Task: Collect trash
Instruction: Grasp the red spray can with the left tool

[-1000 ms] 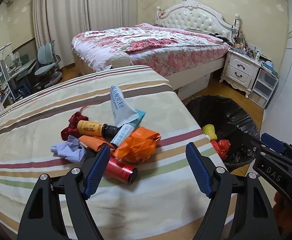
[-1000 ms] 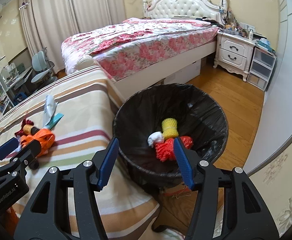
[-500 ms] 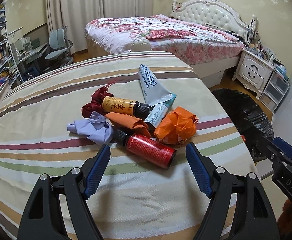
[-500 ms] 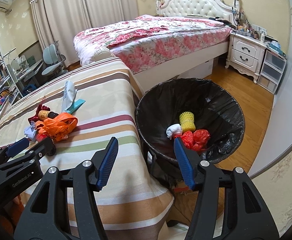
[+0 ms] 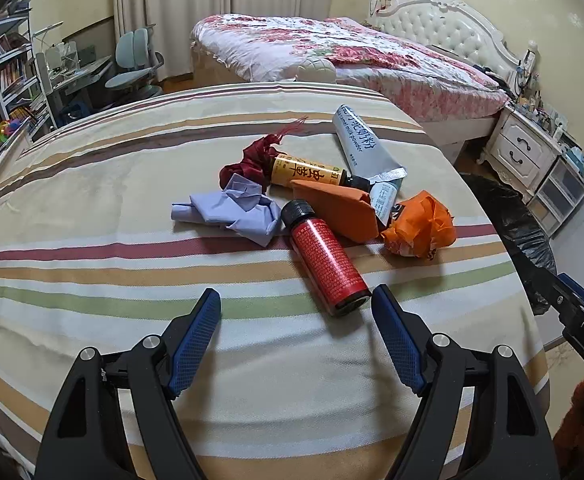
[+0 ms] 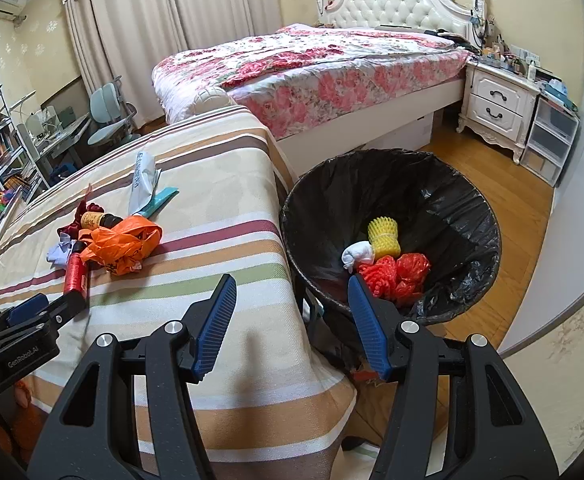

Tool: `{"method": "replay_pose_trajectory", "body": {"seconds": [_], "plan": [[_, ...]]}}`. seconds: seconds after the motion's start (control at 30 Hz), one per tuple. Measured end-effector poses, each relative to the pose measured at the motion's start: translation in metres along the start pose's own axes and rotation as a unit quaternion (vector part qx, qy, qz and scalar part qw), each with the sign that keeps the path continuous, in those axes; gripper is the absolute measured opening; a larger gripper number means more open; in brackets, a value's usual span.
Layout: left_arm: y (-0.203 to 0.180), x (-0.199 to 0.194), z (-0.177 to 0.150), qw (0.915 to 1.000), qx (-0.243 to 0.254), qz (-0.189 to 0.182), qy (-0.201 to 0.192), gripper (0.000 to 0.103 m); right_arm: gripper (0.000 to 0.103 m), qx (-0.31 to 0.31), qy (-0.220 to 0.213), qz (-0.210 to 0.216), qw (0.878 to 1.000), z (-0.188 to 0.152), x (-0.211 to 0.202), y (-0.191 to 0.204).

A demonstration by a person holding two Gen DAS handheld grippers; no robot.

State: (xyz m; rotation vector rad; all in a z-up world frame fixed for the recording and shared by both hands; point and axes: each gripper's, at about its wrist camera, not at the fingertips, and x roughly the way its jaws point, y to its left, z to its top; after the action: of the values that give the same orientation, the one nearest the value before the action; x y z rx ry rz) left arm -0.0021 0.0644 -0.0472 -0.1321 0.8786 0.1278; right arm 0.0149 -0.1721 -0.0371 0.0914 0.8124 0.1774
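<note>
Left tongs (image 5: 296, 300) gape wide and hold nothing, hovering low over the striped table (image 5: 92, 208) with a red bottle (image 5: 326, 266) lying just ahead, nearest the right finger. Right tongs (image 6: 292, 286) are equally spread and bare, above the table's edge beside the black-lined trash bin (image 6: 452, 184)

Striped cloth-covered table (image 5: 92, 208) with red bottle (image 5: 326, 266), lilac paper wad (image 5: 232, 210), orange bag (image 5: 420, 226), yellow bottle (image 5: 308, 170), silver pouch (image 5: 362, 148)
</note>
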Motion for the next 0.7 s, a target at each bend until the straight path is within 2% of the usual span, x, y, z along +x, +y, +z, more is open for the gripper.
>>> {"method": "replay_pose_trajectory", "body": {"seconds": [0.3,0.37,0.5,0.63,0.7], "plan": [[-0.007,0.006,0.015,0.9997,0.017,0.001,-0.016,0.075,0.057,-0.009,0.002,0.003,1.000,0.000,0.000,0.009],[-0.004,0.009,0.016,0.9999,0.012,-0.004,-0.010,0.068,0.057,-0.011,0.002,0.005,1.000,0.001,0.001,0.011],[-0.001,0.010,0.014,0.9997,0.013,-0.021,0.001,0.045,0.057,-0.016,0.002,0.008,1.000,0.001,0.001,0.015],[-0.001,0.009,0.009,0.9993,0.026,-0.027,-0.001,0.030,0.057,-0.021,0.003,0.010,1.000,0.001,0.001,0.019],[0.000,0.007,0.007,0.9989,0.032,-0.033,-0.003,0.029,0.057,-0.023,0.004,0.010,1.000,0.001,0.001,0.022]]}}
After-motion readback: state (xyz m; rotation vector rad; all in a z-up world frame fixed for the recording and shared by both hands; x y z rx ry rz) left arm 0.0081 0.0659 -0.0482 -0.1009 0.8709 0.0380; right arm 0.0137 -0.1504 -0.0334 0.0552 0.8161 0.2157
